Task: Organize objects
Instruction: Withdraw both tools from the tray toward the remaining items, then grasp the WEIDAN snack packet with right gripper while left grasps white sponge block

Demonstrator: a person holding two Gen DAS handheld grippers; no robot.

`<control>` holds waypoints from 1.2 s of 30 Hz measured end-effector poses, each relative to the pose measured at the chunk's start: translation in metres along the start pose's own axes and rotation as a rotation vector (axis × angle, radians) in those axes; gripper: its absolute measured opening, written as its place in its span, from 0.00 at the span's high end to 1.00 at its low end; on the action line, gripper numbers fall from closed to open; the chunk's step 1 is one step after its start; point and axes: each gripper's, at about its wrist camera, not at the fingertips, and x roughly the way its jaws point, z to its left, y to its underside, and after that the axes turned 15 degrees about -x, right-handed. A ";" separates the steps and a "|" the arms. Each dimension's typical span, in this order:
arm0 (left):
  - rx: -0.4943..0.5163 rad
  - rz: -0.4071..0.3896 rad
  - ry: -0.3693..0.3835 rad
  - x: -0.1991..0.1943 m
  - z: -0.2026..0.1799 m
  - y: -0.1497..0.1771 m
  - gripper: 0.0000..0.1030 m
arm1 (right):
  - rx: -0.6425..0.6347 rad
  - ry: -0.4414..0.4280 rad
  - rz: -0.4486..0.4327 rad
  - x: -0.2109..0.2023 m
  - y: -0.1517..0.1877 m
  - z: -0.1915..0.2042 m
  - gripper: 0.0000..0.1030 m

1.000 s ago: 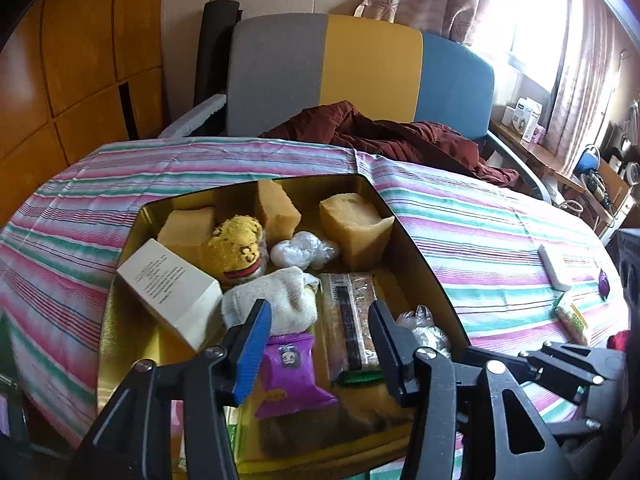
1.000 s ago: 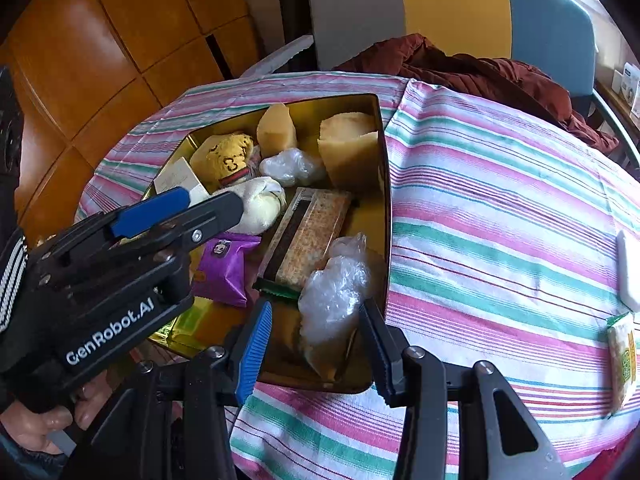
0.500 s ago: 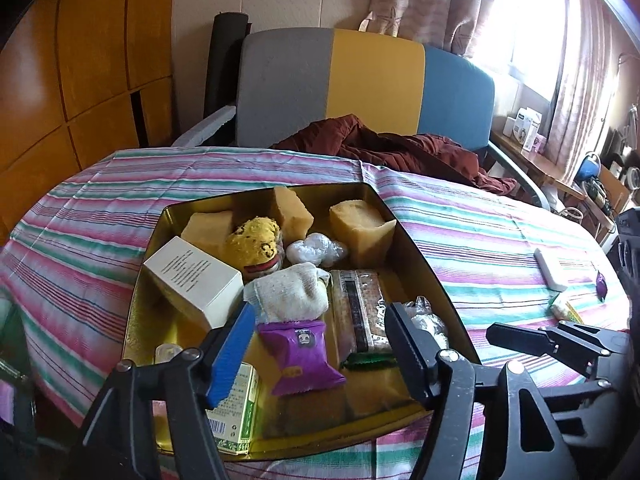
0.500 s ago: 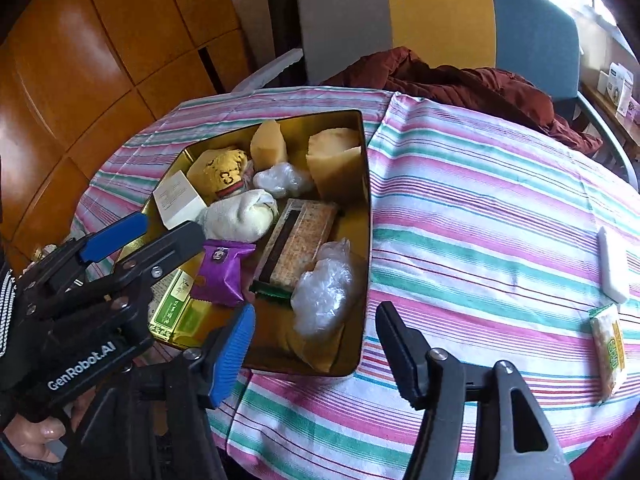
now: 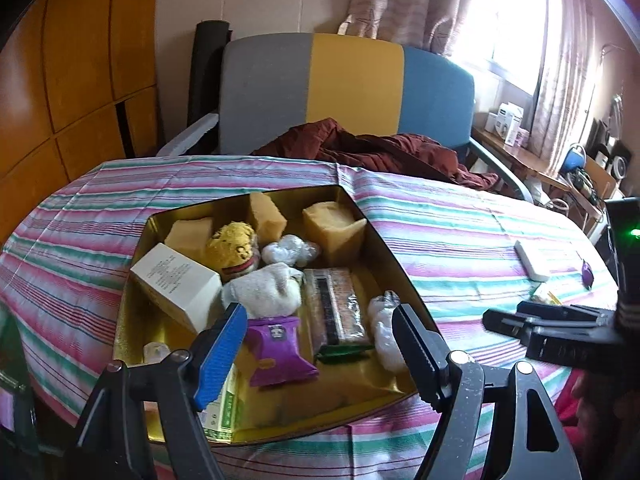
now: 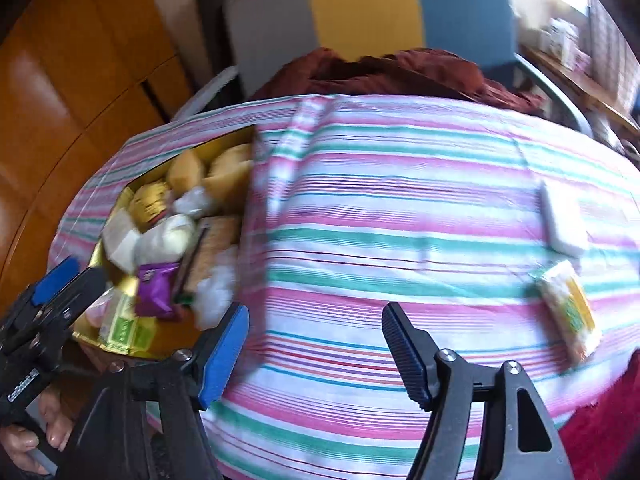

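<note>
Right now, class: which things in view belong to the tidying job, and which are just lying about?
Part of the job:
- gold tin, already filled
- white block loose on the striped cloth
- yellow-green packet loose beside it

Just lying about:
- dark red garment
- tricolour chair
- boxes on the windowsill

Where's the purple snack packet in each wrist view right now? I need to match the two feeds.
Left wrist view: the purple snack packet lies low and centre-left, in the near part of the gold tin, just right of the blue pad.
Right wrist view: it sits at lower left, blurred, in the same tin.
Shared landmark: the long cracker pack right of it.
</note>
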 end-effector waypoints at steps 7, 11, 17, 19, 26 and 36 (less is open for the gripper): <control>0.044 0.024 0.038 0.000 -0.016 0.005 0.24 | 0.090 0.116 0.057 -0.008 0.017 -0.062 0.31; 0.063 0.043 0.051 0.004 -0.024 0.008 0.24 | 0.156 0.184 0.098 -0.016 0.028 -0.105 0.31; 0.089 0.077 0.083 0.009 -0.039 0.011 0.21 | 0.236 0.253 0.180 -0.018 0.035 -0.167 0.25; 0.101 0.081 0.092 0.010 -0.045 0.012 0.20 | 0.224 0.273 0.213 -0.013 0.034 -0.182 0.24; 0.136 0.115 0.128 0.017 -0.067 0.013 0.19 | 0.173 0.257 0.343 0.023 0.038 -0.209 0.20; 0.220 0.172 0.179 0.039 -0.118 0.016 0.18 | 0.120 0.278 0.331 0.022 0.043 -0.202 0.50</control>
